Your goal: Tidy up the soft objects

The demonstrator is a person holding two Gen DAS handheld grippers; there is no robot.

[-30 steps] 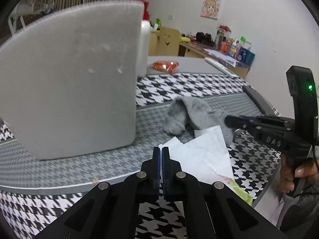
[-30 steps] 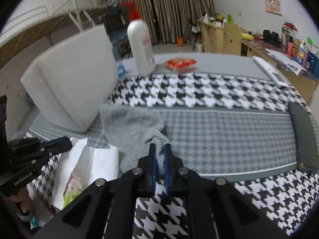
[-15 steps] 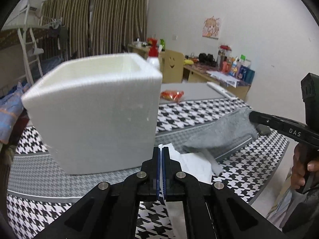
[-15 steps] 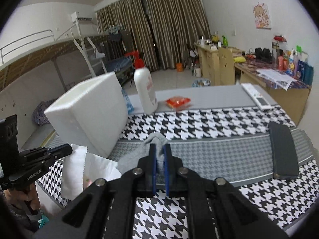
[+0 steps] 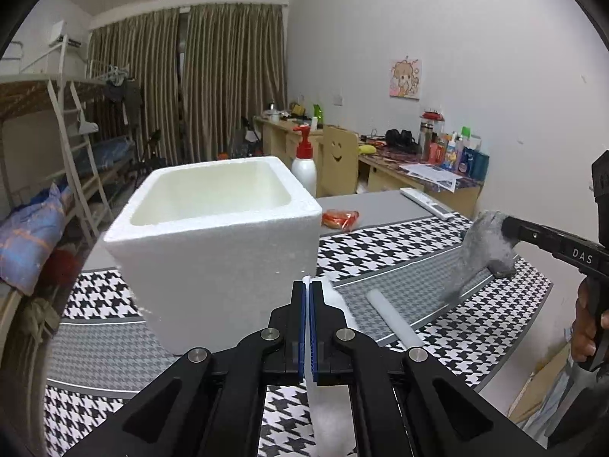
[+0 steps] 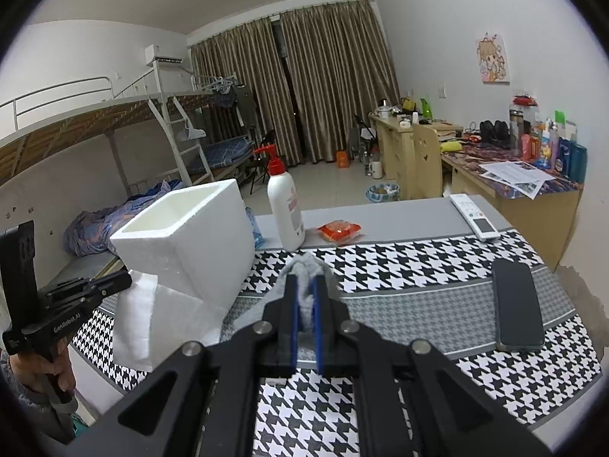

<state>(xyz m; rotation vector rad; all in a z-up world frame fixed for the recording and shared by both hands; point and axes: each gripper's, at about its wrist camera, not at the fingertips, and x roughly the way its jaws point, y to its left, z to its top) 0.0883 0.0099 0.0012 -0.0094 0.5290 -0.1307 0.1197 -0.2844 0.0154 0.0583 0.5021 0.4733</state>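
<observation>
A white foam box (image 5: 213, 236) (image 6: 190, 236) stands open-topped on the houndstooth tablecloth (image 6: 418, 259), and nothing shows inside it. My left gripper (image 5: 308, 285) (image 6: 127, 282) is shut on a thin white paper sheet (image 5: 331, 299) (image 6: 144, 316), held in the air just in front of the box. The sheet hangs down below the fingers. My right gripper (image 6: 304, 282) (image 5: 506, 224) is shut on a grey fuzzy cloth (image 6: 304, 266) (image 5: 479, 251), lifted off the table to the right of the box, its tail dangling.
Behind the box stand a white pump bottle (image 6: 283, 209) and an orange snack packet (image 6: 338, 230). A white remote (image 6: 474, 217) and a black phone (image 6: 517, 304) lie at the right. A white roll-like piece (image 5: 392, 318) shows on the cloth. A cluttered desk (image 6: 533, 190) flanks the table.
Both grippers have risen, lifting the white sheet and the grey cloth off the table. The box's open top has come into view in both views.
</observation>
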